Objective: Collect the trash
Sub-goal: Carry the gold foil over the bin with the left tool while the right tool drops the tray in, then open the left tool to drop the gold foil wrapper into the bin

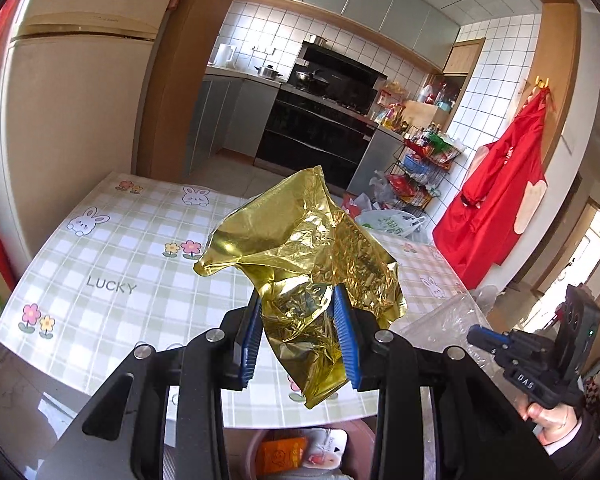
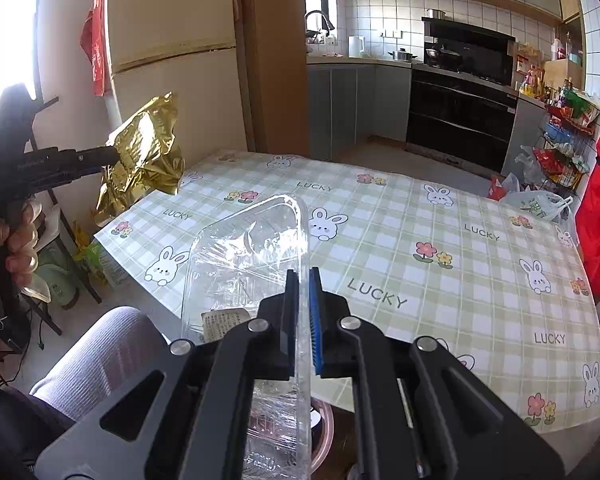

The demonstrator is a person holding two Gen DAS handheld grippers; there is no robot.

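Left gripper (image 1: 300,336) clamps a crumpled gold foil bag (image 1: 304,256) above the checked table (image 1: 112,256); right gripper (image 2: 304,320) pinches a clear plastic container (image 2: 240,264), and only its view shows the label

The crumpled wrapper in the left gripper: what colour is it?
Shiny gold wrapper, pinched by the left gripper; clearest in the left wrist view.

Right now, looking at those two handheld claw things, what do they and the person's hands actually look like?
Both are matte black plastic, with two flat fingers lined by ribbed blue pads and round silver pivot pins. The left gripper and right gripper look alike. Seen from the side, the right one has a pistol-style handle, white lettering and a small green light. The hand on it is bare, with a dark sleeve.
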